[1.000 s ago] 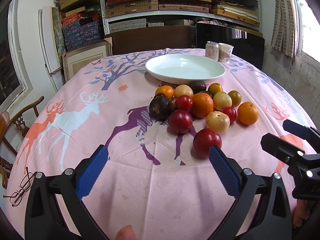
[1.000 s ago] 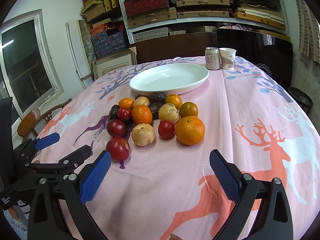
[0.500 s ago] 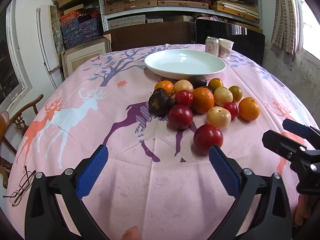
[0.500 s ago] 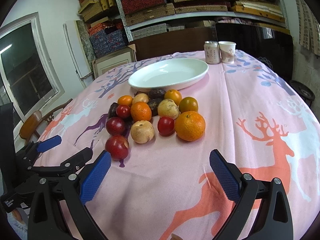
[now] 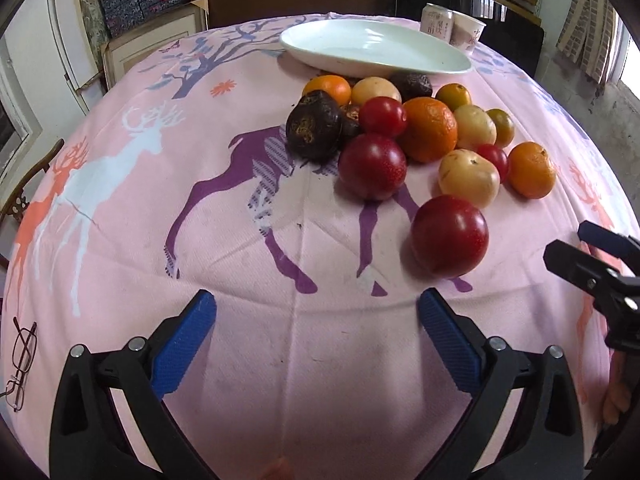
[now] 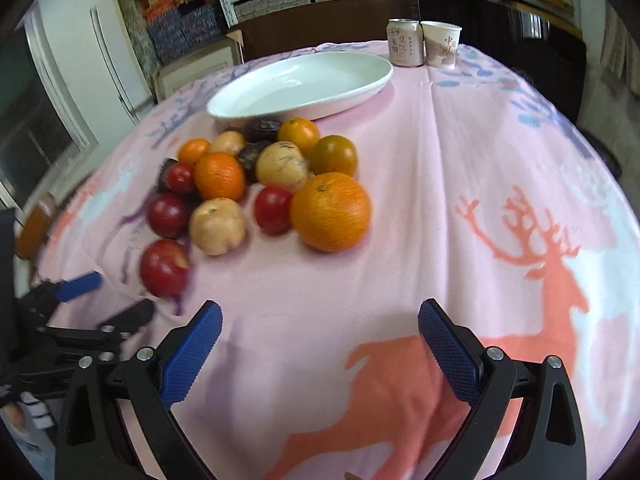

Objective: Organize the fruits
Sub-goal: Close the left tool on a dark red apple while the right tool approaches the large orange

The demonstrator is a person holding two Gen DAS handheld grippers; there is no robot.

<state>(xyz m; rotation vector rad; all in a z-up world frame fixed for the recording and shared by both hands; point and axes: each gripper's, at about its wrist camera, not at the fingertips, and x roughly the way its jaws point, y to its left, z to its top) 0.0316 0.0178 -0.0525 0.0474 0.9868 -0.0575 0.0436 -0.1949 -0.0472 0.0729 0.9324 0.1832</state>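
Fourteen or so fruits [image 5: 404, 136] heaped on pink-clothed surface [image 5: 240, 240], just before empty white plate [image 5: 372, 50]. Nearest red plum [image 5: 449, 236] lies ahead-right of left gripper [image 5: 316, 336], which is closer; jaws spread, empty, low over cloth. Right gripper [image 6: 320, 340] likewise spread, empty; orange [image 6: 330, 211] ahead.
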